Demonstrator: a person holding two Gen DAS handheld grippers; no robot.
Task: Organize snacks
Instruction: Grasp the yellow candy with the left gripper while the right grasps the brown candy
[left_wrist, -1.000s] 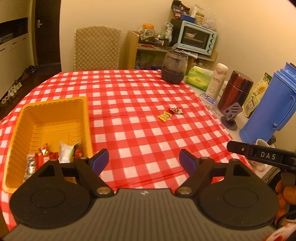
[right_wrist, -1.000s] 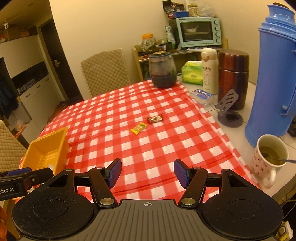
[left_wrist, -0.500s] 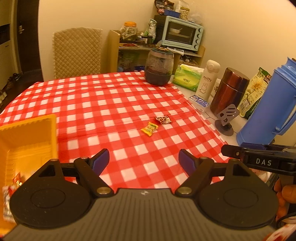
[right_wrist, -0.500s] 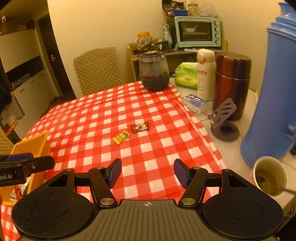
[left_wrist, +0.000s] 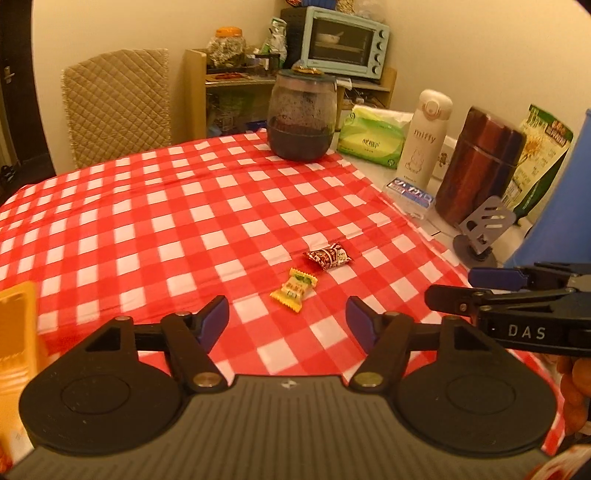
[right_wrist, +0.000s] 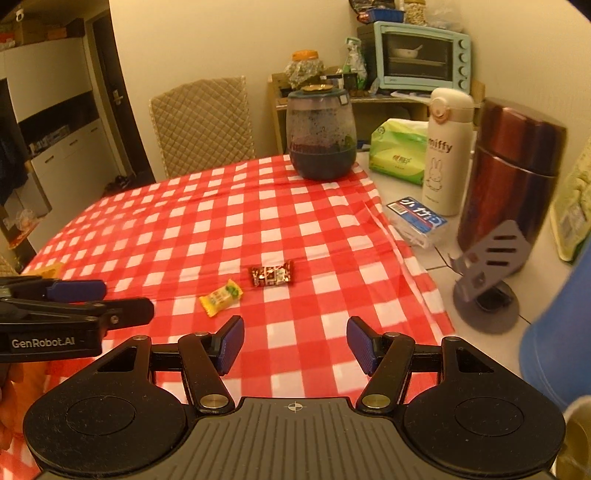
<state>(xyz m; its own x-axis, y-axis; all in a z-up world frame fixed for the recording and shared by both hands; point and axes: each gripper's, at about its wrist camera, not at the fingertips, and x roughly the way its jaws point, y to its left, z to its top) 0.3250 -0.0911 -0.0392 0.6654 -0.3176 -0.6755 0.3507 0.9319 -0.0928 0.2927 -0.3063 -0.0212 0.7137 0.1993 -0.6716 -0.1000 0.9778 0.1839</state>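
A yellow wrapped candy (left_wrist: 294, 290) and a dark red wrapped candy (left_wrist: 328, 256) lie side by side on the red checked tablecloth (left_wrist: 184, 221). My left gripper (left_wrist: 287, 320) is open and empty, just short of the yellow candy. My right gripper (right_wrist: 294, 345) is open and empty, a little short of both candies: the yellow one (right_wrist: 221, 296) is ahead to its left and the red one (right_wrist: 272, 275) straight ahead. The yellow basket's rim (left_wrist: 16, 317) shows at the left edge of the left wrist view. Each gripper shows in the other's view, the right one (left_wrist: 480, 284) and the left one (right_wrist: 92, 299).
At the table's right side stand a dark glass jar (right_wrist: 320, 134), a green tissue pack (right_wrist: 399, 151), a white miffy bottle (right_wrist: 447, 151), a brown flask (right_wrist: 513, 173), a grey phone stand (right_wrist: 487, 273) and a blue jug (right_wrist: 561, 332). A quilted chair (left_wrist: 118, 107) is behind the table.
Both grippers have moved forward toward the two candies, which now lie much closer. The left view has swung right, away from the yellow basket. Both grippers stay open.
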